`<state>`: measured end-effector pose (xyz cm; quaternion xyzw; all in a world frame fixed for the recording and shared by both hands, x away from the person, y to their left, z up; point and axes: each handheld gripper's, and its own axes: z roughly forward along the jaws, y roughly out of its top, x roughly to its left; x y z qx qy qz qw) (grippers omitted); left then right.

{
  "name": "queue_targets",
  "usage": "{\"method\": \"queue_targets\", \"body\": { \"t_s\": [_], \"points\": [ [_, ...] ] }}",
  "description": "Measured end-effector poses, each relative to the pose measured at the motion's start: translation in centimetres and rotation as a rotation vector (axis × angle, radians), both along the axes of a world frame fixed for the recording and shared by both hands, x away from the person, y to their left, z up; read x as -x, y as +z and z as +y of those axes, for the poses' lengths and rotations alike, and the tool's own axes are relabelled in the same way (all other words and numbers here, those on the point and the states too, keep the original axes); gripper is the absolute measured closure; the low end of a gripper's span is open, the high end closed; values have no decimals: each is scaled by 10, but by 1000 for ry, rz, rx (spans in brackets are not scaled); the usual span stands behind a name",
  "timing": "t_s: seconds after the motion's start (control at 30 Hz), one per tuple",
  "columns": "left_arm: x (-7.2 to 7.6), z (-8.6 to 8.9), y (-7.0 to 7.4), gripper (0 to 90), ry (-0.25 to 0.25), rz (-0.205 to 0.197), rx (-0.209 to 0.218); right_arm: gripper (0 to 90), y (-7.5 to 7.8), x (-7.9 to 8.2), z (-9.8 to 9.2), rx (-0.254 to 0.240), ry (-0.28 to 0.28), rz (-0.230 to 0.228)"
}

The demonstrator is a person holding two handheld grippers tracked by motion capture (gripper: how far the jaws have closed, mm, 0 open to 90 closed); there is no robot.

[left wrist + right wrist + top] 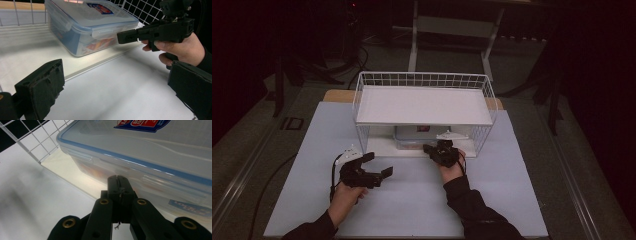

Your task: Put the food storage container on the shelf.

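Where shelf (424,106) overhangs, container (414,137) half-hidden

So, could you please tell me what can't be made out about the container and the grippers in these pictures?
- Container contents: left gripper view shows orange and blue blurs through cloudy plastic.
- Lid label: cut off by the top edge in the right gripper view.
- Container in the high view: mostly hidden under the wire shelf.
- Right gripper: jaws closed at the latch; a grip on it cannot be told.
- Left gripper: open, nothing between its jaws.
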<state>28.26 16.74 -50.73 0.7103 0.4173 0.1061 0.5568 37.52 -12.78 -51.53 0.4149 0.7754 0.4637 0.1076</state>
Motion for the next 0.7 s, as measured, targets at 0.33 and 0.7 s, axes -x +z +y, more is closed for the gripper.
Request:
{"method": "queue_targets", "body": {
  "t_s": [0.33, 0.7],
  "points": [
    [0, 0, 0, 6, -1, 0, -6, 898, -1, -4, 0, -13, -16, -3],
    [0, 0, -1, 6, -3, 1, -8, 899, -3, -5, 3, -26, -8, -7]
  ]
}}
